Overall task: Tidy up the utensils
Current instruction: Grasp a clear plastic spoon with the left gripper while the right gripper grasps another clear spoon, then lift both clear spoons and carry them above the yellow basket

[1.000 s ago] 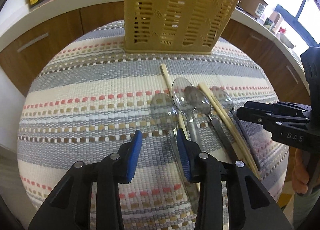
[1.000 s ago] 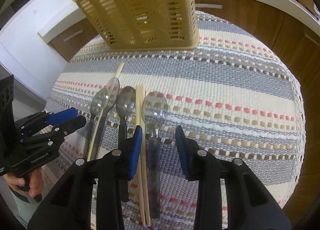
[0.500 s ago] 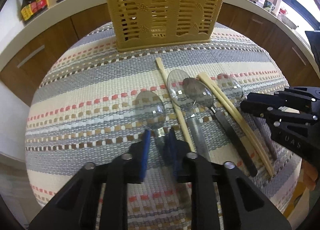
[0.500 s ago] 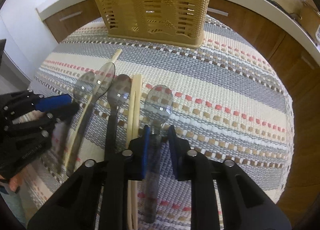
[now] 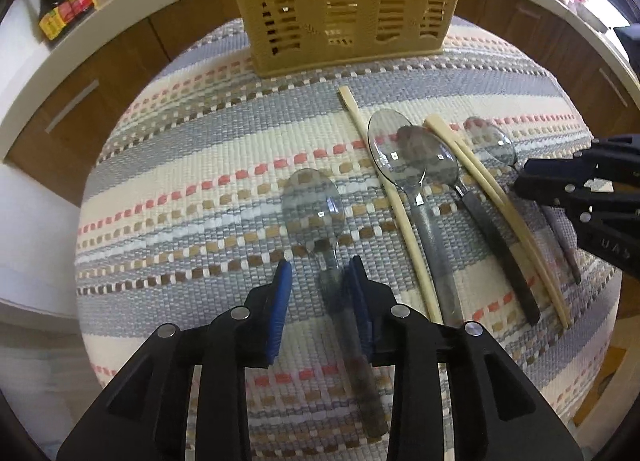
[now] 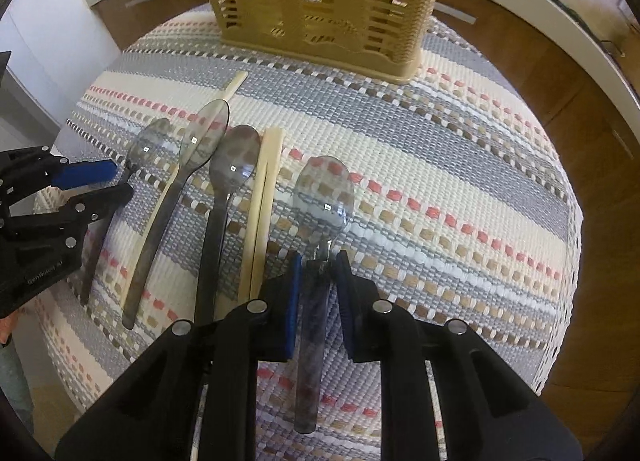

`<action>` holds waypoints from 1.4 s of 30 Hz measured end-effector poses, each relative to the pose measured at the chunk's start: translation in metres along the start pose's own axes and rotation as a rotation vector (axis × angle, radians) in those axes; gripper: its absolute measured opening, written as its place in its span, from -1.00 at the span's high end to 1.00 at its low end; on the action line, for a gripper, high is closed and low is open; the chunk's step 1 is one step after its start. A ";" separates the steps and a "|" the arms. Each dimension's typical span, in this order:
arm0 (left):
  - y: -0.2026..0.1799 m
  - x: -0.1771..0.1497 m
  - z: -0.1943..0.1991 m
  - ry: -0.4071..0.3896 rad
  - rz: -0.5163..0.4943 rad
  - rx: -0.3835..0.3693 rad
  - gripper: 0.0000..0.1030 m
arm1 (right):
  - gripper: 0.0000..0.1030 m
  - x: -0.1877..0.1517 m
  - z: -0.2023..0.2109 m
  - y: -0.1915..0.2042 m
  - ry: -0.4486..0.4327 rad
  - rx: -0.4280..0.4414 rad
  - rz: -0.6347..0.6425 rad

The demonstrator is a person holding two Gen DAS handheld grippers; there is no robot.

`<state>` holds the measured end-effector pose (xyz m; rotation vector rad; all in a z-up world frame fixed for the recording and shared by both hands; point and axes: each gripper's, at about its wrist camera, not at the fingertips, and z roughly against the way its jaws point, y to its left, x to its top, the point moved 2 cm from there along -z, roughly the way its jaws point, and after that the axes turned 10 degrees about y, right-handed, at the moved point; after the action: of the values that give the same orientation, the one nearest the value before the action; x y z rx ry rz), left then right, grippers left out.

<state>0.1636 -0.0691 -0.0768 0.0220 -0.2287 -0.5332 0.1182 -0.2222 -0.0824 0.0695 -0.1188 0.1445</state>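
On the striped mat (image 5: 208, 165), both grippers' fingers apart, each straddling a spoon handle.

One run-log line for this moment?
left tongs: open, straddling leftmost spoon handle | right tongs: narrow around rightmost spoon handle, grip unclear | both spoons flat on mat
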 end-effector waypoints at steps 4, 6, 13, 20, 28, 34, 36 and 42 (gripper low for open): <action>-0.008 0.004 0.000 0.001 -0.024 0.015 0.78 | 0.80 0.005 -0.001 -0.003 -0.004 0.018 0.006; -0.011 0.004 0.001 -0.012 -0.025 0.027 0.80 | 0.80 0.005 0.001 -0.006 -0.018 0.035 0.000; -0.006 0.005 0.026 -0.163 0.029 -0.065 0.80 | 0.80 -0.006 0.023 -0.014 -0.096 0.056 -0.002; 0.013 -0.004 0.080 -0.335 0.080 -0.095 0.80 | 0.80 -0.009 0.090 -0.012 -0.293 0.064 0.019; 0.025 0.016 0.160 -0.579 0.118 -0.131 0.80 | 0.80 0.005 0.167 -0.006 -0.539 0.063 0.015; 0.017 0.032 0.208 -0.734 0.106 -0.117 0.80 | 0.80 0.021 0.199 -0.012 -0.670 0.035 -0.025; 0.015 0.040 0.217 -0.774 0.105 -0.102 0.80 | 0.80 0.030 0.207 -0.016 -0.715 0.029 -0.039; 0.024 0.075 0.223 -0.857 0.167 -0.066 0.80 | 0.80 0.056 0.223 -0.027 -0.824 0.003 -0.064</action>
<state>0.1888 -0.0783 0.1584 -0.2939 -1.0395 -0.3561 0.1521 -0.2584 0.1435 0.1329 -0.9373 0.0441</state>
